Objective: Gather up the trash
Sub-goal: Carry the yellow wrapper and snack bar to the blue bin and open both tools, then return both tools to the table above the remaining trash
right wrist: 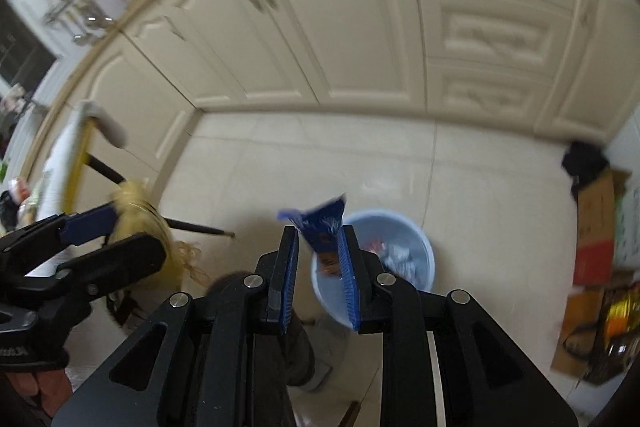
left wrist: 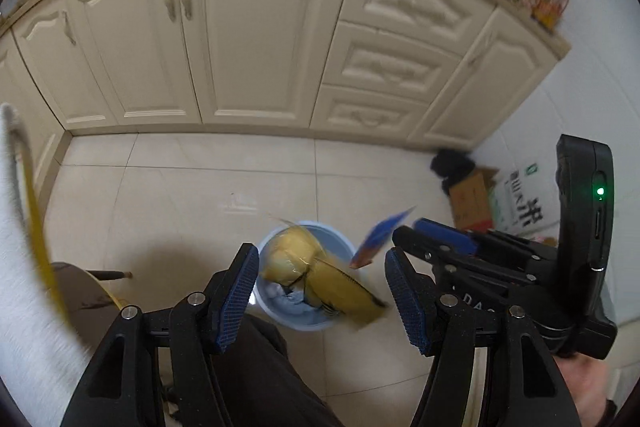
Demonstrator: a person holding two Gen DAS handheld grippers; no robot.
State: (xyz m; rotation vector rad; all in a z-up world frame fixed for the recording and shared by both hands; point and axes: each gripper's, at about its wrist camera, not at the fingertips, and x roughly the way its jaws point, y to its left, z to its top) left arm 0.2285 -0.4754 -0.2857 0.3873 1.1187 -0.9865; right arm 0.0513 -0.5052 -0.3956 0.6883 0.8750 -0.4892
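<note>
A light blue trash bin (left wrist: 280,315) stands on the tiled floor with white scraps inside; it also shows in the right wrist view (right wrist: 420,251). My left gripper (left wrist: 320,299) is open above it, and a yellow wrapper (left wrist: 320,275) is blurred in the air between its fingers over the bin, free of the pads. My right gripper (right wrist: 318,275) hangs over the bin's left rim with jaws partly apart; a blue wrapper (right wrist: 320,227) sits between them against the right pad. From the left wrist view the right gripper (left wrist: 408,239) shows with the blue wrapper (left wrist: 380,235).
Cream kitchen cabinets (left wrist: 248,39) run along the back. Cardboard boxes (left wrist: 472,199) and a black object (left wrist: 452,163) stand in the right corner. A mop or broom with a yellow handle (right wrist: 76,163) leans at the left. A dark-trousered leg (left wrist: 256,379) is below the grippers.
</note>
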